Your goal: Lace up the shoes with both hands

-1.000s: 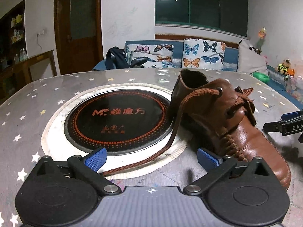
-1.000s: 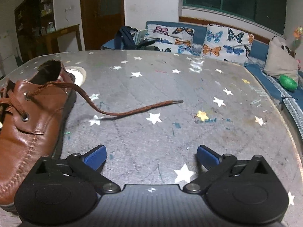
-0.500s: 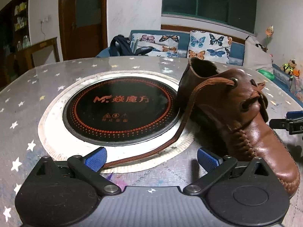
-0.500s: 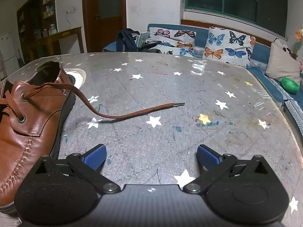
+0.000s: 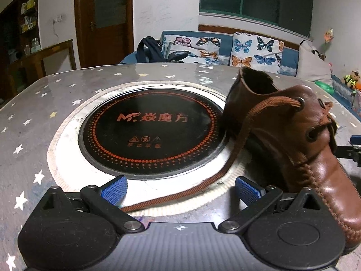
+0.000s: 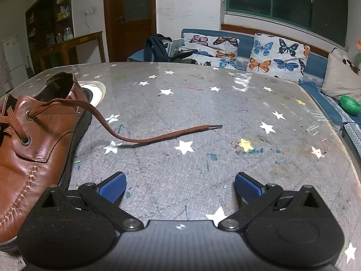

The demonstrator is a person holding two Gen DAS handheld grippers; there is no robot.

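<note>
We see a glossy brown leather shoe [image 6: 33, 158], its woven cloth lace [image 6: 158, 135], and a shiny, scuffed desk [image 6: 203, 169].

The left gripper [image 5: 180, 189] was a matte black thing with a ribbed grey plate in the middle bearing a small white crosshair mark, flanked by two big rounded housings with a shallow disc pressed into each. Slim black link arms, pinned with silver rivets, ran out to fingers [image 5: 114, 190] faced in ridged blue rubber. The right gripper [image 6: 180, 188] looked the same, blue pads [image 6: 247, 189] and all.
</note>
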